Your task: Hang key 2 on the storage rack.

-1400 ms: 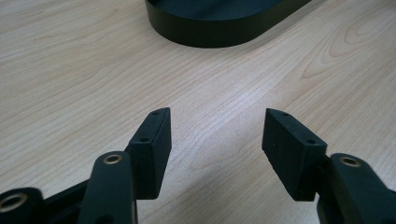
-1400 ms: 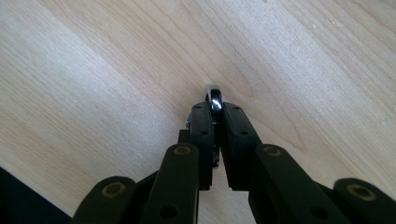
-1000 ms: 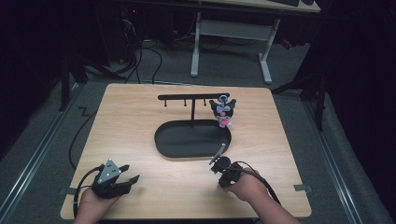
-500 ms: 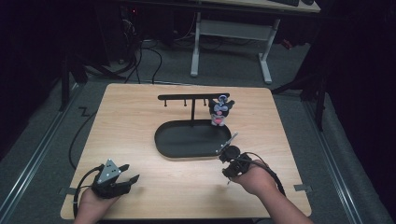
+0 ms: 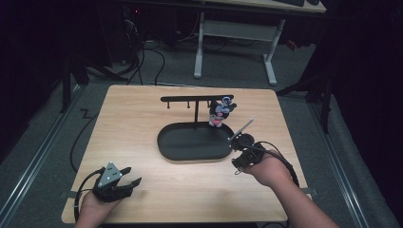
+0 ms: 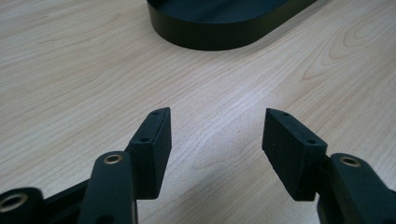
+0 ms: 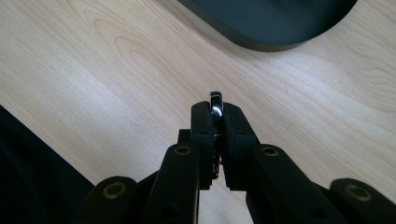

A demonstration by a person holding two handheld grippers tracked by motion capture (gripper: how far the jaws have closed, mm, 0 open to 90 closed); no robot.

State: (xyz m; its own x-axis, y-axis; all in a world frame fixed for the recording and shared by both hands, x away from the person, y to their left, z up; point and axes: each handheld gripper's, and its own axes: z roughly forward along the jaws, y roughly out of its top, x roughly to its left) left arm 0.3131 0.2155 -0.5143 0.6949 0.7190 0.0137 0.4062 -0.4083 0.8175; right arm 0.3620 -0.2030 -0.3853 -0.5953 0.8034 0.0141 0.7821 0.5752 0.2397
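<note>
A black oval tray (image 5: 192, 142) with a T-shaped hanger bar (image 5: 196, 99) stands mid-table. A small grey, blue and pink toy (image 5: 219, 113) hangs at the bar's right end. My right gripper (image 5: 236, 166) is raised above the wood just right of the tray, rolled on its side. In the right gripper view it (image 7: 216, 109) is shut on a small shiny metal piece (image 7: 215, 101) that pokes out above the pads. My left gripper (image 5: 130, 176) rests near the front left corner, open and empty (image 6: 217, 135), pointing toward the tray (image 6: 219, 28).
The wooden table (image 5: 133, 123) has bare wood around the tray. Its front edge lies close behind both hands. A white-legged desk (image 5: 233, 33) and cables on the floor stand beyond the far edge.
My right hand has lifted off the table and moved away from the front edge, up beside the tray's right end, jaws still shut. The left gripper has stayed put.
</note>
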